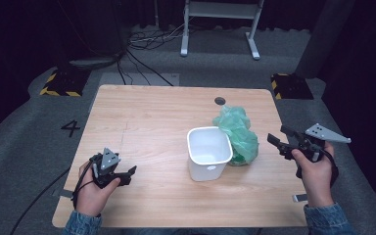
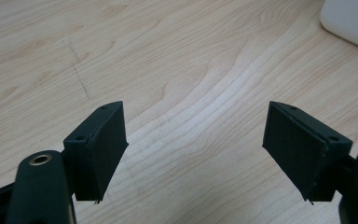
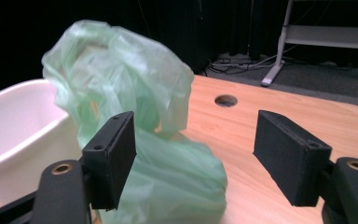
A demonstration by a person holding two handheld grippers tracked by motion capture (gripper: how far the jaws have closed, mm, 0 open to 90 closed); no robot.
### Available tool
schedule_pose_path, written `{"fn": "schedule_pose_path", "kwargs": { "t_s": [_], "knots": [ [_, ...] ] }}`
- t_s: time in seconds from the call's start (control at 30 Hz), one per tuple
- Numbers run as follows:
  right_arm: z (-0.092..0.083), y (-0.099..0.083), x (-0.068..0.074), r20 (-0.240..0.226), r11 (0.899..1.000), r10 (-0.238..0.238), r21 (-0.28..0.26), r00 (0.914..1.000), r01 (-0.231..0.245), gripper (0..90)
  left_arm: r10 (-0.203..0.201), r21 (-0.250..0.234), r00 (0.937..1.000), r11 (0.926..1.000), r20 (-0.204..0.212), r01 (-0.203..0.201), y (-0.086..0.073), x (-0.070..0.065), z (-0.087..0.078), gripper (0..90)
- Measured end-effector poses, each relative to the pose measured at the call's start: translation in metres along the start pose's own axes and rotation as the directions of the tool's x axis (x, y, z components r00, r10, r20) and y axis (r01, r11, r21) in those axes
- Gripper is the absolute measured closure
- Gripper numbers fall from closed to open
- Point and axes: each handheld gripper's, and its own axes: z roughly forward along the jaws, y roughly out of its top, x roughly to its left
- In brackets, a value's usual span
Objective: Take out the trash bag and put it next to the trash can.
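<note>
Wood-grain surface (image 1: pixel 152 127) carries everything, pale and rounded at the corners, with a small round hole (image 1: pixel 220 101) near its far edge. On it, right of the middle, stands a white plastic bin (image 1: pixel 208 152), upright with its mouth up. A crumpled green plastic bag (image 1: pixel 238 134) lies heaped on the surface against the bin's far right side, touching its wall and rising a little above its rim.

At the right edge of the surface, the right hand-held gripper (image 1: pixel 280 138) hovers just beside the bag, its jaws pointing toward it. They are released and spread wide; in the right gripper view the bag (image 3: pixel 135 126) sits beyond the jaws, partly behind one of them, with no pad pressing on it.

Near the front left, well apart from the bin, the left hand-held gripper (image 1: pixel 127 175) rests low over the surface. Its jaws are also released and spread, with bare wood (image 2: pixel 191 93) between them.
</note>
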Motion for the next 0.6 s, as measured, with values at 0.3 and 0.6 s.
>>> {"fn": "schedule_pose_path", "kwargs": {
  "t_s": [0.3, 0.6],
  "knots": [
    [-0.018, -0.027, -0.008, 0.034, 0.997, -0.028, 0.07, 0.999, 0.025, 30.3, -0.013, 0.0, 0.9999, 0.9999, -0.007, 0.013, -0.005, 0.002, -0.006, 21.2],
    [-0.03, -0.045, -0.01, 0.04, 0.988, -0.055, 0.146, 0.9977, 0.048, 30.0, -0.044, 0.009, 0.9989, 0.999, -0.02, 0.044, -0.016, 0.01, -0.01, 21.2]
  ]
}}
